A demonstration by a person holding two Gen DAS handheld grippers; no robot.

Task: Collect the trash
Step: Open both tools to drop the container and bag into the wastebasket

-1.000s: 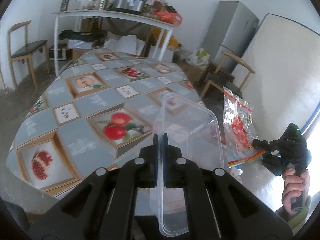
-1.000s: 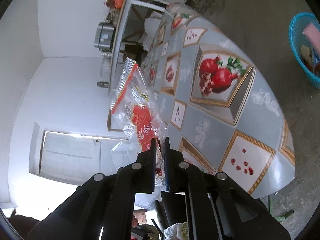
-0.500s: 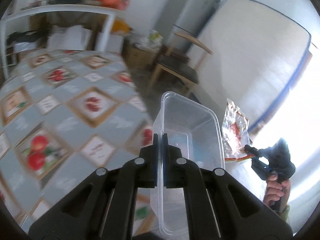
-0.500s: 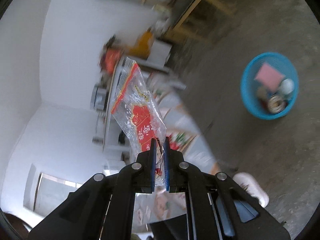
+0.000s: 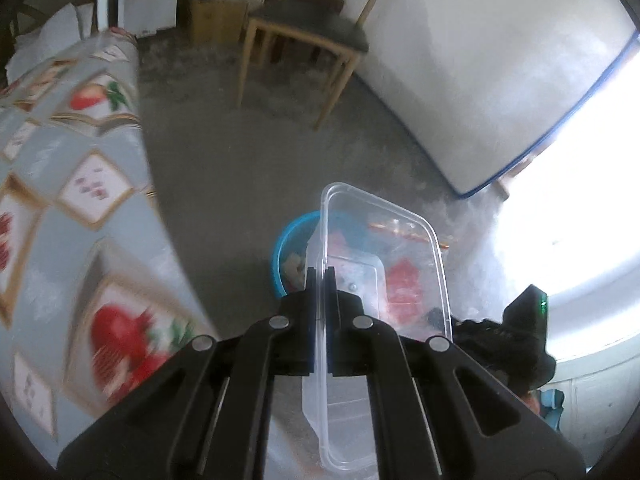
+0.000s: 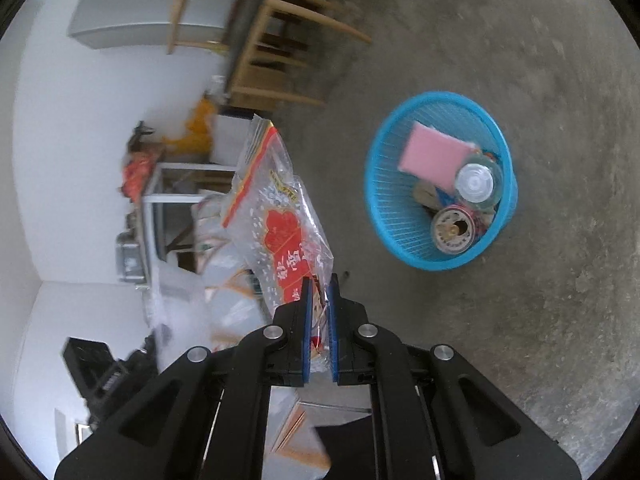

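The clear plastic container (image 5: 384, 280) stands on edge at centre frame in the left wrist view, one wall pinched between the closed jaws of the left gripper (image 5: 319, 276). Behind and partly through it, just left of centre, shows the blue basket (image 5: 288, 240) on the concrete floor (image 5: 248, 160).

In the right wrist view the clear bag with red print (image 6: 280, 220) rises from centre frame toward the upper left, its lower end clamped between the shut jaws of the right gripper (image 6: 319, 292). The same blue basket (image 6: 380, 184) sits right of centre on the floor (image 6: 520, 320), apart from the bag, holding a pink pad (image 6: 434, 152), a clear round lid (image 6: 476, 182) and a round can (image 6: 454, 232) among other scraps.

At the left of the left wrist view lies the bench (image 5: 60, 208) under its fruit-patterned cloth. A wooden chair (image 5: 308, 32) stands at the top centre.
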